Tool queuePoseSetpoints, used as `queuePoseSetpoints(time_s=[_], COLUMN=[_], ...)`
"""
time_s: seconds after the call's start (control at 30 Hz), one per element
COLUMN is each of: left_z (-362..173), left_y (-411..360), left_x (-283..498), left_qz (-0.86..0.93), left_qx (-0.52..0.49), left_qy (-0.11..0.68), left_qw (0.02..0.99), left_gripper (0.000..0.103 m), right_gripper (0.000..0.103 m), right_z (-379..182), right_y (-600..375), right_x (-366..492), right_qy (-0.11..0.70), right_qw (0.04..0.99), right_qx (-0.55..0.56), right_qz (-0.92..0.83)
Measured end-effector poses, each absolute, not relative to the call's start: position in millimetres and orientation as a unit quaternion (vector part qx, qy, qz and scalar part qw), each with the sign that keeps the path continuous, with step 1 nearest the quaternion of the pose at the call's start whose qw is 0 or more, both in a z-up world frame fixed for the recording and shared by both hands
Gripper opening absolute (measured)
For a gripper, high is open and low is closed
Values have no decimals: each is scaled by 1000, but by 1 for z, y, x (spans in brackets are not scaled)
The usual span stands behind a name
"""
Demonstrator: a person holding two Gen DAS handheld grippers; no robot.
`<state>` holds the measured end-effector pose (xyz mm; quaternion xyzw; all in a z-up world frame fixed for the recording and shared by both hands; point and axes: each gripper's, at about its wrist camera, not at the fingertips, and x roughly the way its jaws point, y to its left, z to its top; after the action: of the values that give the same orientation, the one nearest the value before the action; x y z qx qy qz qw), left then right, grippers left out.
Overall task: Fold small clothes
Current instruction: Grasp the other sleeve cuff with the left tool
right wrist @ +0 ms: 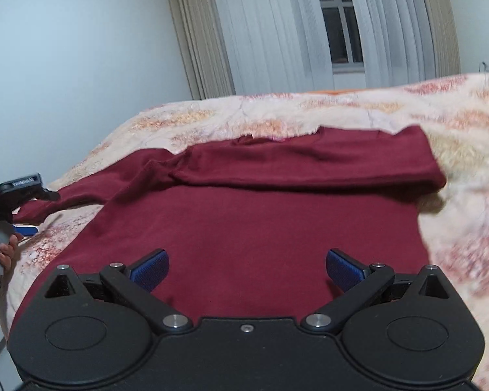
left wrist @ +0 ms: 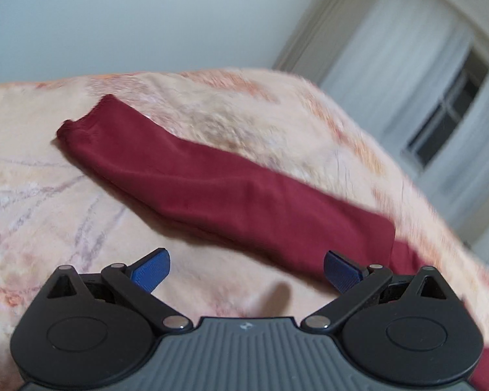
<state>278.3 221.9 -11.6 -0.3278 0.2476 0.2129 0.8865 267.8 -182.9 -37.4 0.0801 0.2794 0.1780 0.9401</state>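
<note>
Both jaws spread and empty, the left hand-held gripper (left wrist: 246, 272) should pinch the sleeve (left wrist: 212, 176) ahead near its cuff (not mid-length), while the right hand-held gripper (right wrist: 247, 268) steadies the maroon shirt (right wrist: 260, 228).

Each black gripper, left gripper (left wrist: 247, 272) and right gripper (right wrist: 247, 270), carries 2 ribbed blue fingertip pads (right wrist: 150, 268), silver pivot screws and round housings.

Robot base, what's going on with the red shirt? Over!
Left claw open, empty, over the straight sleeve. Right claw open above the dark red long-sleeved knit shirt; other sleeve folded across the chest. Nothing in the way on the peach floral blanket.
</note>
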Motion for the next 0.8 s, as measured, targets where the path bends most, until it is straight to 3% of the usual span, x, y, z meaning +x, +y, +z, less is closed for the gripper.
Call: queuePoseSetpoints(time_s=[0.23, 0.4, 0.47, 0.7, 0.77, 0.8], left_z=[-21, -31, -36, -40, -38, -38], left_y=[242, 251, 254, 260, 258, 256], left_x=[273, 265, 259, 259, 259, 259], left_qz=[263, 324, 332, 325, 338, 347], left_qx=[-421, -462, -478, -497, -500, -501], left_qy=[160, 116, 103, 90, 85, 80], left_qw=[853, 817, 807, 800, 793, 789], left_gripper=[98, 56, 48, 61, 58, 49], right_gripper=[102, 103, 103, 103, 103, 103], right_z=[-55, -62, -63, -66, -66, -66], right_y=[-179, -178, -177, -180, -180, -179], right_x=[272, 272, 272, 272, 272, 272], right_qy=[288, 284, 282, 278, 278, 278], right_qw=[940, 942, 943, 943, 943, 943], right_qx=[70, 64, 60, 67, 66, 66], right_qz=[169, 166, 166, 170, 169, 169])
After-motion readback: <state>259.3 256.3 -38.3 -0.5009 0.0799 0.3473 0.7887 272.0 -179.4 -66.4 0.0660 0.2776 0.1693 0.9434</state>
